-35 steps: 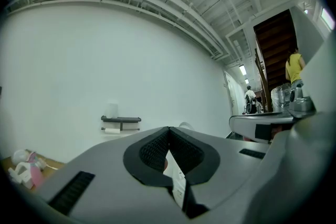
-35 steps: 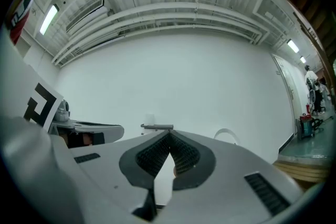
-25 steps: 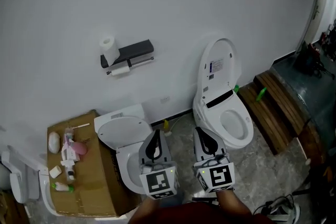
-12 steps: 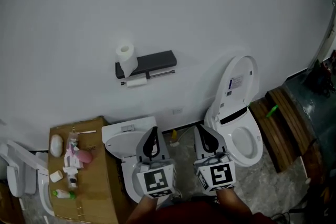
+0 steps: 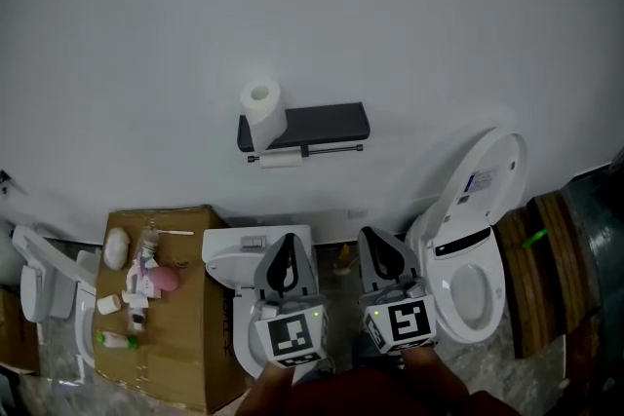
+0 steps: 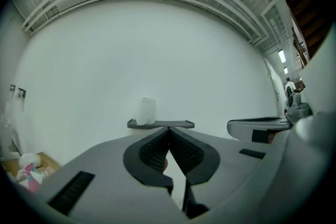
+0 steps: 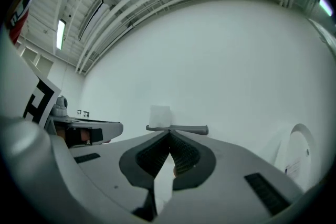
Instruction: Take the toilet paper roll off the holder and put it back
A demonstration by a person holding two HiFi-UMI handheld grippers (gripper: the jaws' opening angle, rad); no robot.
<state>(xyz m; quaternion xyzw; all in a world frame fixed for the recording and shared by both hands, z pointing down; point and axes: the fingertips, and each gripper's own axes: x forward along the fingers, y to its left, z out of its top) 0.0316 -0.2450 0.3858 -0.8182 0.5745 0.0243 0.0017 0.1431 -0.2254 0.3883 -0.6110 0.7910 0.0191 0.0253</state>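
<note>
My left tongs point(image 5: 288, 253) and right tongs point(image 5: 378, 253) are both closed and empty. If they arrive closed, I could knock the upright toilet paper roll point(image 5: 261, 110) off its holder point(image 5: 327, 124).

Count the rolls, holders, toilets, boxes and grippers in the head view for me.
Rolls: 2, one upright on the holder, one slim on its bar
Holder: 1
Toilets: 3, right, middle, left partly cut off
Box: 1
Grippers: 2, left gripper, right gripper
Total: 9
</note>
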